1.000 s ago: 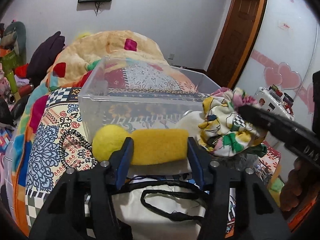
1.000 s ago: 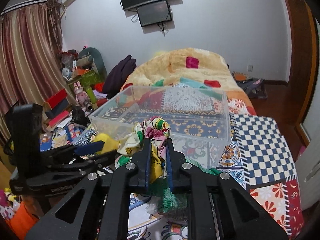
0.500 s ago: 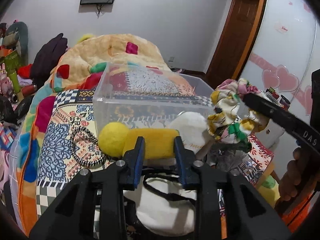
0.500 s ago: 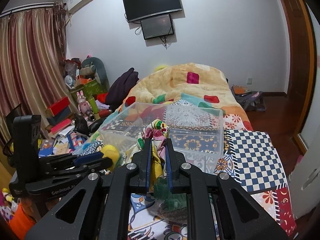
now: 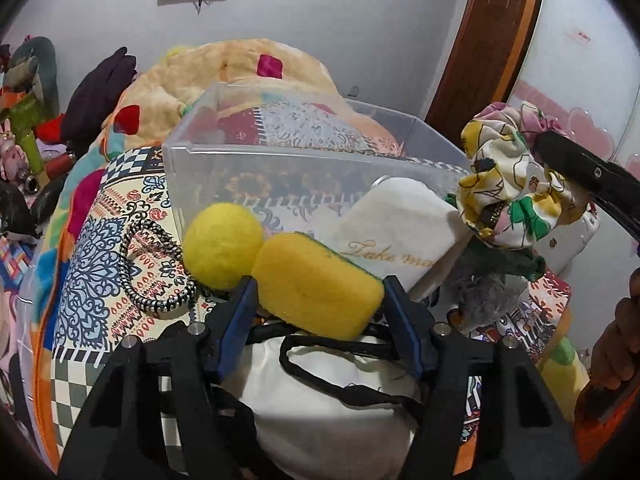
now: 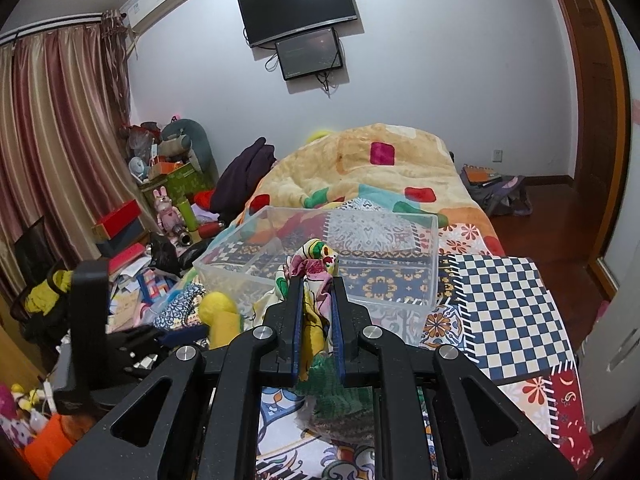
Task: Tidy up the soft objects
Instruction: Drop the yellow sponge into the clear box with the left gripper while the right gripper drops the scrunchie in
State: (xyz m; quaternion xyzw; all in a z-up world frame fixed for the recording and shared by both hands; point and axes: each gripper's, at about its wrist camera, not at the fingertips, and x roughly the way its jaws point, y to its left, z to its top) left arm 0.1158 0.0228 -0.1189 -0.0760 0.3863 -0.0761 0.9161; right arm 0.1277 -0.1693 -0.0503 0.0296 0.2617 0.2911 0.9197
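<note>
Clearly, the step in hand is the carrying of two soft things toward the clear plastic bin [image 6: 434, 240], which stands on the patterned bedspread [image 6: 516, 300] and looks empty inside, as far as its transparent walls let me judge. Both things are already gripped and lifted; neither is over the bin yet.

The left gripper [image 5: 316, 300] has its two blue pads pressed against the ends of a yellow sponge [image 5: 316, 284], which has a thin green layer on the far edge. The sponge sits tilted between the fingers, just in front of the near wall of the bin and touching, or almost touching, a yellow ball [image 5: 222, 246] beside it. Behind the sponge lies a white cloth with gold lettering [image 5: 394, 232], leaning at the bin wall.

The right gripper [image 6: 316, 304] pinches a bundle of floral fabric [image 6: 314, 264] with its jaws nearly together, and a green knitted piece [image 6: 332, 380] hangs below it (whether this one is also caught between the pads, I cannot tell). In the left view the same bundle is held up at the level of the bin rim, on its right side.

For the next move, I think each gripper must rise above the rim, go forward over the open top, and only then let go. The sponge is low, so it needs more lift than the fabric. A black-and-white cord [image 5: 156, 268] lies on the bedspread to the left, apart from both grippers.
</note>
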